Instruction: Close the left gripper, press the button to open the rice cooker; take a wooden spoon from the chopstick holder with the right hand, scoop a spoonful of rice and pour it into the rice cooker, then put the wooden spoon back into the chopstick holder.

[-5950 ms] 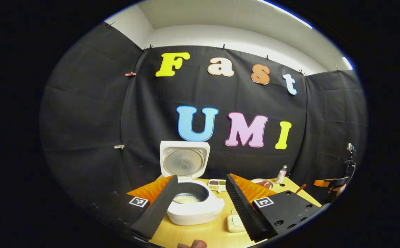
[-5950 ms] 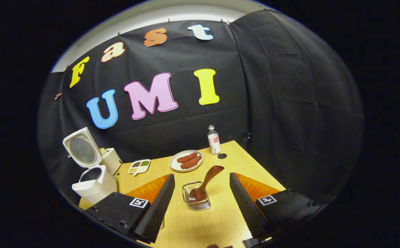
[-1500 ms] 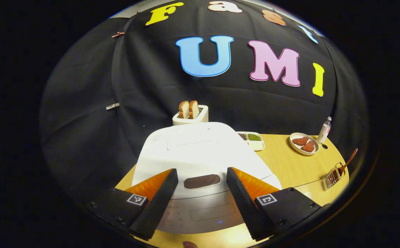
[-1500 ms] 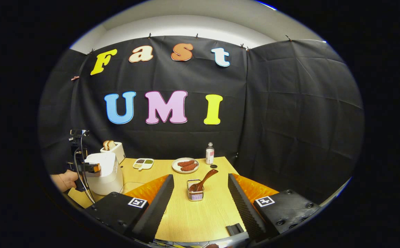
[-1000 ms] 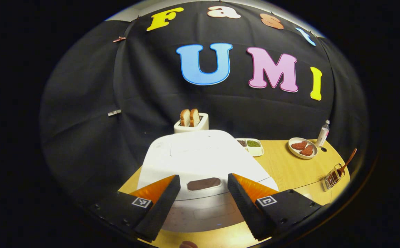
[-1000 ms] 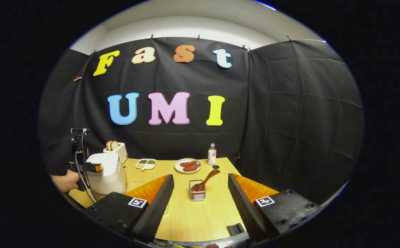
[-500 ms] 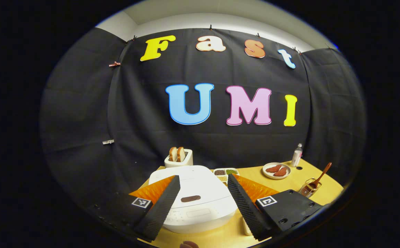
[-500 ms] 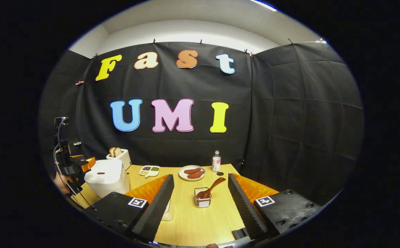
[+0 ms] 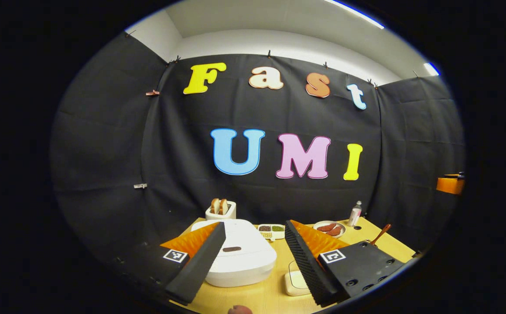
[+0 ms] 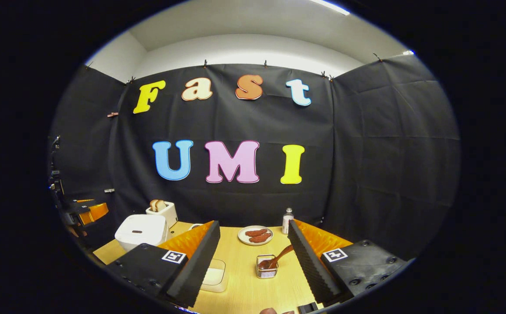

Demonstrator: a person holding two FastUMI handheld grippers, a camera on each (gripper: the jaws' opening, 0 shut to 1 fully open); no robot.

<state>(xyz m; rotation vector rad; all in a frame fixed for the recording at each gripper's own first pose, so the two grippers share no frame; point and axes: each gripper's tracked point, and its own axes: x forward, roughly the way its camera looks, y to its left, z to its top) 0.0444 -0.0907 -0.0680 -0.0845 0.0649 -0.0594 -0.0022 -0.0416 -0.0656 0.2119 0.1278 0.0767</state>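
The white rice cooker [image 9: 240, 259] stands on the table with its lid down, a dark oval button [image 9: 231, 249] on top. My left gripper [image 9: 254, 225] hangs open above and in front of it, touching nothing. The cooker [image 10: 141, 230] also shows at the left of the right gripper view, with the left gripper [image 10: 85, 212] beyond it. The wire chopstick holder [image 10: 266, 268] holds the wooden spoon [image 10: 277, 259], its handle leaning right. My right gripper [image 10: 253, 224] is open, high and well back from the holder. A shallow container of rice [image 10: 213, 275] lies beside the left finger.
A toaster [image 9: 220, 209] with bread stands behind the cooker. A small divided dish [image 9: 271, 230], a plate of sausages [image 10: 257, 235] and a small bottle [image 10: 287, 221] line the back of the wooden table [image 10: 244, 290]. Black cloth walls close the booth.
The cooker lid, open six seconds ago, is now down. Over the last 1.5 s both grippers drew back and up from the table, still open. The spoon stays in the holder.
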